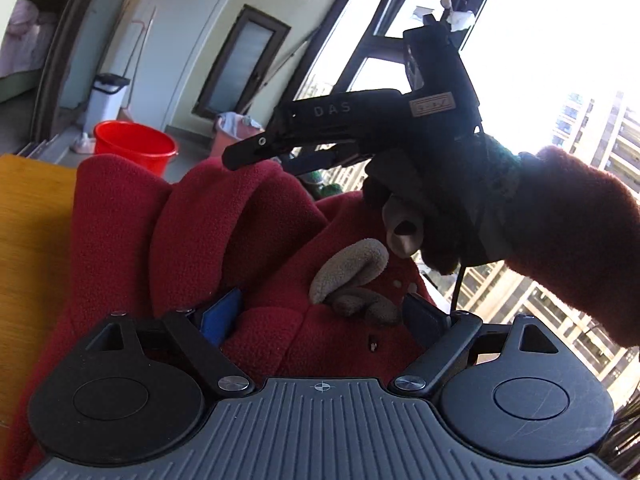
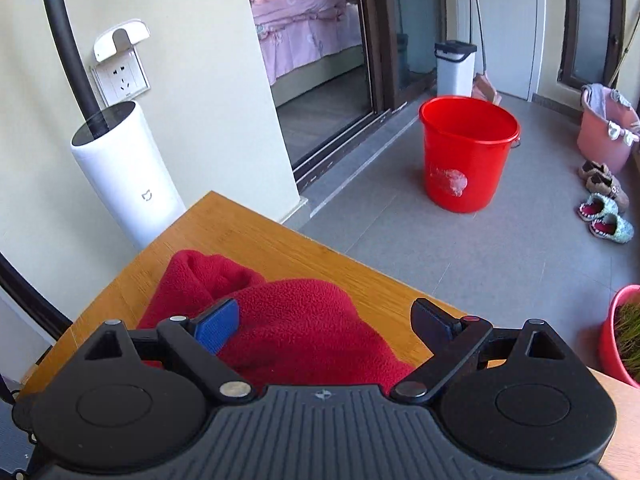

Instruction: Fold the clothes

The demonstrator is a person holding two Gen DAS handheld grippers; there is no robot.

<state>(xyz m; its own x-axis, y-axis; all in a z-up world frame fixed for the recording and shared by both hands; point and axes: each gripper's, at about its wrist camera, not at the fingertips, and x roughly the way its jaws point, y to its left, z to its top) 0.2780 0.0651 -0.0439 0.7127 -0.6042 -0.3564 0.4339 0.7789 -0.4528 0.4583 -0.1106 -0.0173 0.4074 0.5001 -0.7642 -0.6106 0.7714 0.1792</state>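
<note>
A red fleece garment (image 1: 224,240) lies bunched on the wooden table (image 1: 32,220), with a beige antler-shaped patch (image 1: 348,268) and small buttons on its front. My left gripper (image 1: 324,316) is open just above it, blue-padded fingers (image 1: 222,316) spread to either side of the fleece without pressing it. A gloved hand in a red sleeve (image 1: 580,232) holds my right gripper (image 1: 266,158) over the far folds. In the right wrist view the right gripper (image 2: 326,326) stands open above the red fleece (image 2: 288,320), near the table (image 2: 248,236) corner, gripping nothing.
On the floor past the table stand a red bucket (image 2: 468,156), a white bin (image 2: 456,68), a pink basket (image 2: 604,132) and slippers (image 2: 604,216). A white tower appliance (image 2: 124,176) stands by the wall at the table's left. A pink plant pot (image 2: 624,336) is at the right edge.
</note>
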